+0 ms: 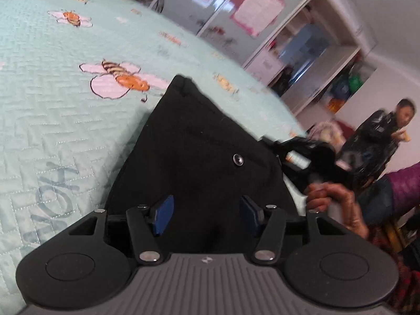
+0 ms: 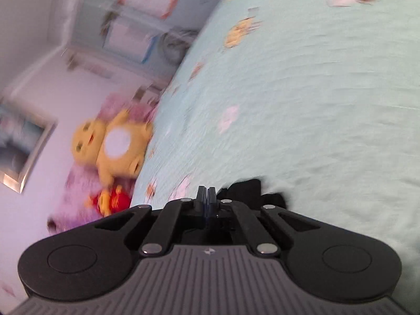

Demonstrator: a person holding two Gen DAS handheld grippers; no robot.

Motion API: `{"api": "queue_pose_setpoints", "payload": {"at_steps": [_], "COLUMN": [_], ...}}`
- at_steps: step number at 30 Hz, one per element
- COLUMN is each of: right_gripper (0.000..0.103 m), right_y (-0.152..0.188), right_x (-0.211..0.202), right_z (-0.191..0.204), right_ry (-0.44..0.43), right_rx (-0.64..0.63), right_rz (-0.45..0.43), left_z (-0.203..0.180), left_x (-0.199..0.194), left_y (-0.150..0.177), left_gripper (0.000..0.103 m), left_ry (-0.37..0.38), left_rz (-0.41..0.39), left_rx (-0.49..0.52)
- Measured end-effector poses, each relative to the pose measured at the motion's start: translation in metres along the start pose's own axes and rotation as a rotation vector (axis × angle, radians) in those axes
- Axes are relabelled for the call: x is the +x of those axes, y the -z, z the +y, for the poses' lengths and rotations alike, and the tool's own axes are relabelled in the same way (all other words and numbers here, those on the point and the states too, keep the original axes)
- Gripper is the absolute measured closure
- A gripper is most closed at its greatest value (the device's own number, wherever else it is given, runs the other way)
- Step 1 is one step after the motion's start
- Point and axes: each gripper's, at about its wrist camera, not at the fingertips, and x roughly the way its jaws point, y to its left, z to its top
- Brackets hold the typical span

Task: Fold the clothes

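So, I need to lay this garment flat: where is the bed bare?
Bare quilt lies left of the black garment, out to the bee print. It is crowded right of the garment, by the hand, and at the yellow plush toy.

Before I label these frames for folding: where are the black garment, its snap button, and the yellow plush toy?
black garment (image 1: 199,141): left wrist view, middle of the cloth.
snap button (image 1: 238,159): left wrist view, its centre.
yellow plush toy (image 2: 115,144): right wrist view, white belly.

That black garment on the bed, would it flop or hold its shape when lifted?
Probably floppy: the black garment drapes in a soft peak between the open left hand-held gripper fingers. Likely light, since it bunches beside the shut right hand-held gripper. Its snap button suggests thicker cloth, so perhaps not slippery.
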Motion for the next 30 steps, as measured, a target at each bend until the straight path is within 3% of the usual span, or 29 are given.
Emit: {"api": "queue_pose_setpoints", "payload": {"at_steps": [3,5,7,9,10,11,12,14,15,17,18,19,21,23,24,25,26,30], "right_gripper": [0.098,0.095,0.066,0.059,0.067,0.089,0.103,0.103,0.099,0.076,0.059,0.054,0.054,0.054,0.059,0.082,0.099,0.103], "right_y": [0.006,0.009,0.023,0.038,0.046,0.053,0.058,0.059,0.057,0.048,0.044,0.041,0.035,0.029,0.026,0.022,0.019,-0.005], "right_x": [-0.022,-0.037,-0.038,-0.029,-0.024,-0.019,-0.017,-0.023,-0.027,-0.031,-0.03,-0.025,-0.014,0.008,0.02,0.03,0.035,0.049], "right_z": [0.024,0.04,0.046,0.025,0.01,-0.006,-0.021,-0.042,-0.033,-0.002,0.008,0.011,0.017,0.015,0.012,0.009,0.003,-0.031], "right_ry": [-0.042,-0.07,-0.12,-0.064,-0.012,0.04,0.054,-0.015,-0.004,0.041,0.046,0.024,-0.019,-0.015,0.001,0.021,0.05,0.066], "right_rx": [-0.025,-0.041,-0.03,0.006,0.027,0.048,0.102,0.276,0.255,0.116,0.08,0.095,0.123,0.13,0.11,0.087,0.07,0.111], "right_rz": [-0.04,-0.067,-0.028,-0.007,-0.005,-0.004,-0.012,-0.048,-0.055,-0.045,-0.04,-0.033,-0.02,0.019,0.041,0.051,0.05,0.038], "left_z": [-0.007,-0.003,0.002,0.003,0.001,0.0,-0.002,-0.007,-0.011,-0.021,-0.021,-0.017,-0.006,0.005,0.012,0.019,0.023,0.015], "left_x": [0.004,0.008,0.01,0.01,0.01,0.008,0.001,-0.013,-0.02,-0.024,-0.015,0.002,0.044,0.085,0.103,0.12,0.132,0.167], "left_y": [-0.011,-0.012,-0.008,0.0,0.004,0.006,0.003,-0.005,-0.012,-0.03,-0.042,-0.056,-0.082,-0.103,-0.11,-0.116,-0.12,-0.128], "left_gripper": [0.044,0.044,0.043,0.042,0.042,0.044,0.046,0.046,0.046,0.046,0.046,0.046,0.052,0.06,0.069,0.074,0.084,0.093], "left_ry": [-0.004,0.009,0.034,0.061,0.065,0.071,0.085,0.121,0.162,0.161,0.158,0.175,0.174,0.132,0.114,0.099,0.094,0.031], "left_rz": [0.089,0.1,0.068,0.015,-0.003,-0.016,-0.013,-0.014,-0.046,-0.126,-0.13,-0.1,-0.035,-0.02,-0.019,-0.018,-0.019,0.01], "left_rx": [0.026,0.024,0.021,0.062,0.089,0.104,0.079,0.037,0.059,0.116,0.096,0.044,-0.028,-0.026,-0.025,-0.022,-0.012,0.114]}}
